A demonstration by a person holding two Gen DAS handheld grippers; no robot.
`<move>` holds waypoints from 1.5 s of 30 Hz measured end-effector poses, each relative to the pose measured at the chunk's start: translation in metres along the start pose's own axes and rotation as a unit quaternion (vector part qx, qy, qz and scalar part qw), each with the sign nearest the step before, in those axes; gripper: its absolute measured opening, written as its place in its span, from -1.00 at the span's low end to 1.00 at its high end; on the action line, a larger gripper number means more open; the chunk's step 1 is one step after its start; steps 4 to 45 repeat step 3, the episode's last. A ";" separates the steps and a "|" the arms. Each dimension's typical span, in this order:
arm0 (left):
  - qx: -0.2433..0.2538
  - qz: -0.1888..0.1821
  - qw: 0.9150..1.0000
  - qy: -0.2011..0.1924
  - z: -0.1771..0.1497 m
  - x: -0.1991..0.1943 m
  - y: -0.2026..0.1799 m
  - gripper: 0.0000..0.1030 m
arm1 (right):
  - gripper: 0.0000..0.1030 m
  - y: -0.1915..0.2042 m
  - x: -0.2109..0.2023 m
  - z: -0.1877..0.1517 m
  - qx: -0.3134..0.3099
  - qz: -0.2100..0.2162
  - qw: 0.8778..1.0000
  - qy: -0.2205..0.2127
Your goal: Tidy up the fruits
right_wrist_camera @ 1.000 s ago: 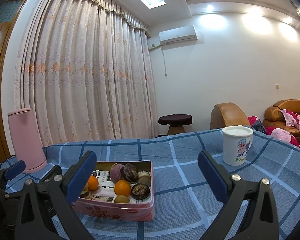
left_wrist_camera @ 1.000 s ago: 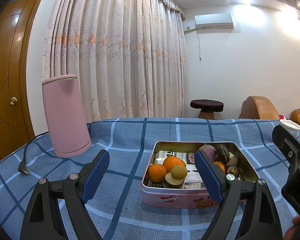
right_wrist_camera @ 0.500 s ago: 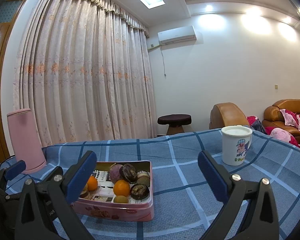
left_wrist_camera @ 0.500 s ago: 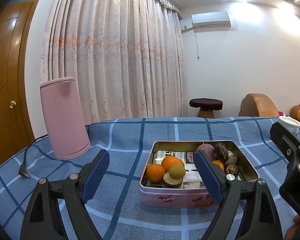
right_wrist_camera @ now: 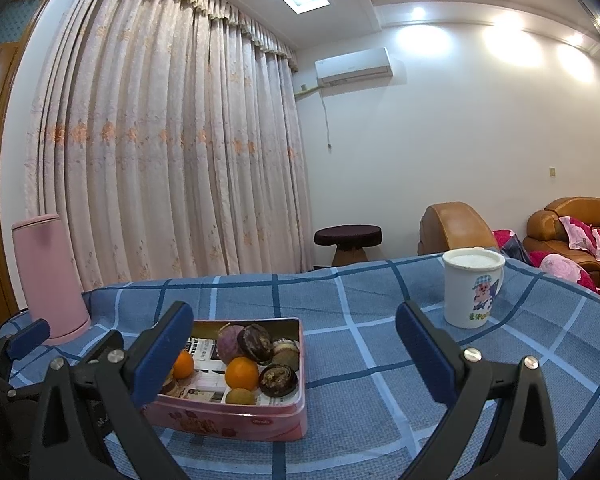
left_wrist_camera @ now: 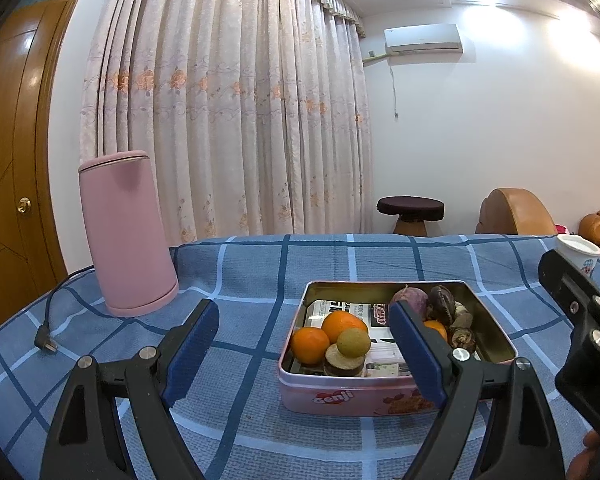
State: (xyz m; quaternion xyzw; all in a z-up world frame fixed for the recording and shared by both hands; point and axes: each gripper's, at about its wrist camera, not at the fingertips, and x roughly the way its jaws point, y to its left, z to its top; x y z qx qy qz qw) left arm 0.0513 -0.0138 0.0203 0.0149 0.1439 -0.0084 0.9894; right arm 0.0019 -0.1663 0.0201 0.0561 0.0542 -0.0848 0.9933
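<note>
Our fingers (left_wrist_camera: 192, 350) on the left gripper (left_wrist_camera: 304, 350) are spread wide and hold nothing, hovering just in front of the pink tin (left_wrist_camera: 352, 396); the right gripper (right_wrist_camera: 294, 356) is spread just as wide and empty, its left finger level with the tin's near corner. The tin sits on the blue checked surface (left_wrist_camera: 240, 280). Inside it we see oranges (left_wrist_camera: 310, 345), a small green fruit (left_wrist_camera: 353, 343) resting on a brown one, and further back a purple fruit (right_wrist_camera: 230, 338) with dark wrinkled ones (right_wrist_camera: 255, 337). Left of the tin and beyond it stands a pink kettle (left_wrist_camera: 126, 232). Right of the tin, well apart, stands a white mug (right_wrist_camera: 470, 286).
</note>
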 end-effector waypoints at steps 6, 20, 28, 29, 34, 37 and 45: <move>0.001 0.000 1.000 0.000 0.000 0.000 -0.001 0.71 | 1.00 -0.001 0.000 0.000 0.002 -0.004 1.000 0.001; 0.001 0.000 1.000 0.000 0.000 0.000 -0.001 0.71 | 1.00 -0.001 0.000 0.000 0.002 -0.004 1.000 0.001; 0.001 0.000 1.000 0.000 0.000 0.000 -0.001 0.71 | 1.00 -0.001 0.000 0.000 0.002 -0.004 1.000 0.001; 0.001 0.000 1.000 0.000 0.000 0.000 -0.001 0.71 | 1.00 -0.001 0.000 0.000 0.002 -0.004 1.000 0.001; 0.001 0.000 1.000 0.000 0.000 0.000 -0.001 0.71 | 1.00 -0.001 0.000 0.000 0.002 -0.004 1.000 0.001; 0.001 0.000 1.000 0.000 0.000 0.000 -0.001 0.71 | 1.00 -0.001 0.000 0.000 0.002 -0.004 1.000 0.001; 0.001 0.000 1.000 0.000 0.000 0.000 -0.001 0.71 | 1.00 -0.001 0.000 0.000 0.002 -0.004 1.000 0.001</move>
